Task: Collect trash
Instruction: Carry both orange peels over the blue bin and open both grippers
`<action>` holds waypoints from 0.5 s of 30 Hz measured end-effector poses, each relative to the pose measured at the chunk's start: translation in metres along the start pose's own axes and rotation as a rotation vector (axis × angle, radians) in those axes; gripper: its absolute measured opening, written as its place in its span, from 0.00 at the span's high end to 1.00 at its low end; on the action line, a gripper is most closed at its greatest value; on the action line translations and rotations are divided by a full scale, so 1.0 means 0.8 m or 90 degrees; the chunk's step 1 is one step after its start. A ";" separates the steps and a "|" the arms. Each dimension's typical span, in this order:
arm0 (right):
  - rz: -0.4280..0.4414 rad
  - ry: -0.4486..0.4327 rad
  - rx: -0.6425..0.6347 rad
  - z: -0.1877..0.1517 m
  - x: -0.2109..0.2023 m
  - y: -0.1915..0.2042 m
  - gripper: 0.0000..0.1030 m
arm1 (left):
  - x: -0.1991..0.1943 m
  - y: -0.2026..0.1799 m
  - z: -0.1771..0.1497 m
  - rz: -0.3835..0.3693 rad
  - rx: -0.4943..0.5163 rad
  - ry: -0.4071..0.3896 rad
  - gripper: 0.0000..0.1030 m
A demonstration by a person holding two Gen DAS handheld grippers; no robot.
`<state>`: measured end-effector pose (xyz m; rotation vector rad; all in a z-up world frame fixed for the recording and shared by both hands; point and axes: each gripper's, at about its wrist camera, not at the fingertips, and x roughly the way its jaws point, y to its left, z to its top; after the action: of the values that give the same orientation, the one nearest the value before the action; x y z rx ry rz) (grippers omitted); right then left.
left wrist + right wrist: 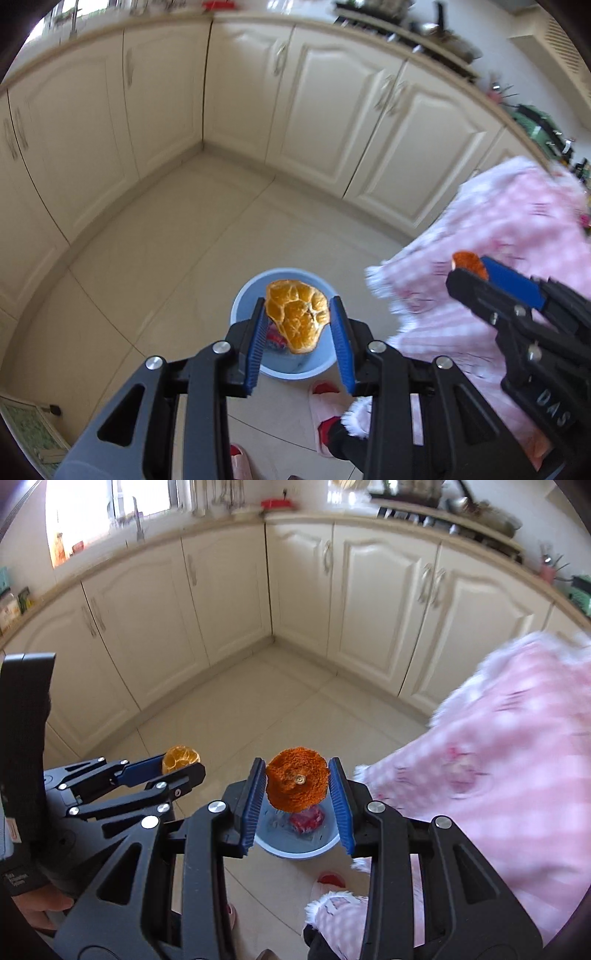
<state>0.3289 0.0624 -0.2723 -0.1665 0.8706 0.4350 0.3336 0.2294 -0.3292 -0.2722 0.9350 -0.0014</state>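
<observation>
Left wrist view: the left gripper (300, 325) hangs over the blue bin (284, 363) on the kitchen floor (184, 240), fingers (258, 347) part closed on a piece of orange peel (297, 319), pale inner side up. The left pad presses the peel's edge; the right pad looks to meet its other side, though that contact is hard to read. At far right the right gripper (476, 271) shows with a second peel (470, 263) at its tips. A pink checked garment (517, 229) fills the right edge, slippers (325, 406) near the bottom.

Right wrist view: the right gripper (297, 794) carries its peel (297, 784), rough orange skin and stem button facing us, fingers (253, 805) part closed against both edges. The bin (295, 845) sits straight below, with red wrapper-like rubbish (306, 819) already inside. On the left the left gripper (184, 766) holds its peel (181, 758), looking short of the rim from here.

My read: this is the drop step, both loads over or near the bin. Next call: centre each gripper above the opening, then open the fingers so the peels fall inside rather than on the tiles.
</observation>
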 end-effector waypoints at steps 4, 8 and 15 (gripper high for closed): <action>-0.006 0.047 0.007 -0.005 0.072 0.005 0.66 | 0.066 0.025 0.010 -0.013 -0.029 0.046 0.67; -0.022 0.072 0.023 -0.012 0.118 -0.004 0.66 | 0.109 0.041 0.010 -0.035 -0.076 0.049 0.43; -0.023 0.117 0.052 -0.028 0.168 -0.024 0.66 | 0.151 0.059 -0.002 -0.024 -0.109 0.097 0.40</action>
<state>0.3972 0.0785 -0.3903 -0.1481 1.0624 0.3526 0.3986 0.2601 -0.4370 -0.4527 1.0823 0.0230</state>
